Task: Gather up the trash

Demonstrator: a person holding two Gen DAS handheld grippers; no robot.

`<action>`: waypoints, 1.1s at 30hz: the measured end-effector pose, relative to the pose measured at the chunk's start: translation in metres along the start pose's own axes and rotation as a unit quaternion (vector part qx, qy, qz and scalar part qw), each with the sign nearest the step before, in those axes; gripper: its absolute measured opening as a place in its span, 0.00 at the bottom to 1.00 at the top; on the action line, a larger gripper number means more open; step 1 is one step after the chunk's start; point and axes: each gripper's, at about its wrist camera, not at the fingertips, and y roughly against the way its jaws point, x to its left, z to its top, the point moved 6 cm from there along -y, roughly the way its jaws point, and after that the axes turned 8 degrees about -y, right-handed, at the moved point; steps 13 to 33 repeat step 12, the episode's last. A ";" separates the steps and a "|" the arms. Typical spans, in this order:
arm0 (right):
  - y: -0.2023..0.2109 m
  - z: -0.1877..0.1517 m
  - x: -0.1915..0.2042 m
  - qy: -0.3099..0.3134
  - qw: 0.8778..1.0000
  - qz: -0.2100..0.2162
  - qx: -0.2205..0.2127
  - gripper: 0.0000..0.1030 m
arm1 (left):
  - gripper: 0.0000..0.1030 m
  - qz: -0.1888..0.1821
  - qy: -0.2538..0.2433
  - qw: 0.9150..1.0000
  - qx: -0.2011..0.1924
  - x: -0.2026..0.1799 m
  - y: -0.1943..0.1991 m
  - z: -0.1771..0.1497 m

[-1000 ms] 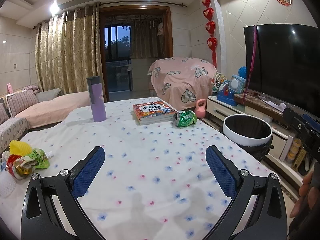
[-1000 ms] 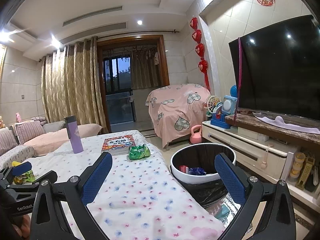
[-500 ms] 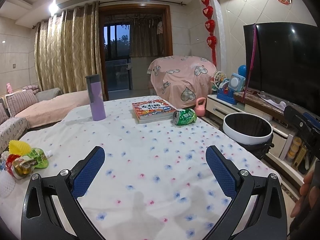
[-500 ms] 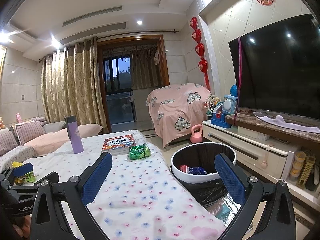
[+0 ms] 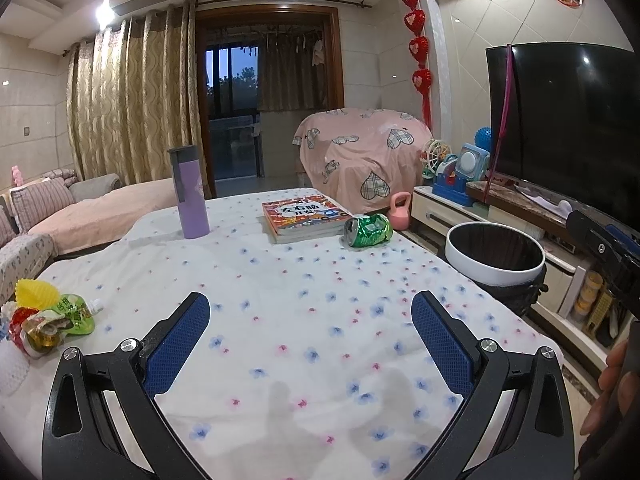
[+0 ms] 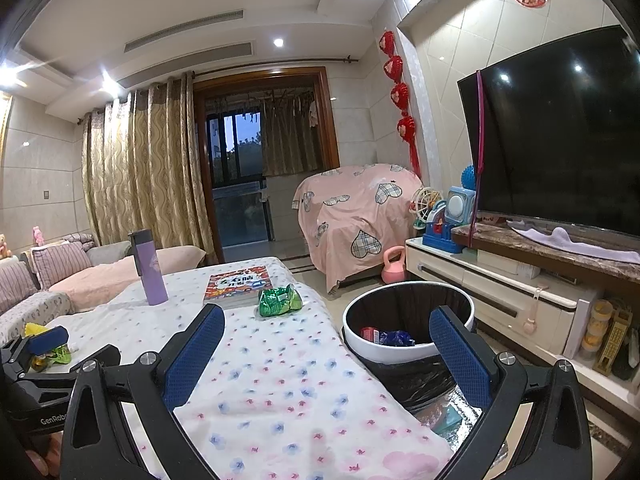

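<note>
A crushed green can (image 5: 367, 230) lies on the flowered tablecloth (image 5: 280, 300) beside a book, far ahead of my left gripper (image 5: 310, 312), which hangs open over the cloth with nothing in it. A pile of colourful wrappers (image 5: 48, 320) sits at the table's left edge. A white-rimmed bin (image 5: 495, 255) lined with a black bag stands on the floor to the right. In the right wrist view, my right gripper (image 6: 328, 328) is open and empty above the table's right edge, next to the bin (image 6: 408, 320), which holds some trash. The green can (image 6: 279, 301) lies beyond it.
A purple bottle (image 5: 189, 192) and a colourful book (image 5: 306, 216) stand on the table's far side. A TV cabinet (image 6: 500, 292) with toys and a large TV (image 6: 560, 128) runs along the right wall. A sofa (image 5: 60, 216) sits left, a pink kettlebell (image 5: 401, 210) on the floor.
</note>
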 end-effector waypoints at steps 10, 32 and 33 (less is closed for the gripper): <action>-0.005 -0.004 -0.001 -0.006 1.000 0.000 0.013 1.00 | 1.00 -0.006 0.002 1.000 0.014 0.000 -0.010 -0.004; -0.007 -0.004 -0.002 -0.009 1.000 0.000 0.016 1.00 | 1.00 -0.008 0.003 1.000 0.018 0.000 -0.013 -0.004; -0.007 -0.004 -0.002 -0.009 1.000 0.000 0.016 1.00 | 1.00 -0.008 0.003 1.000 0.018 0.000 -0.013 -0.004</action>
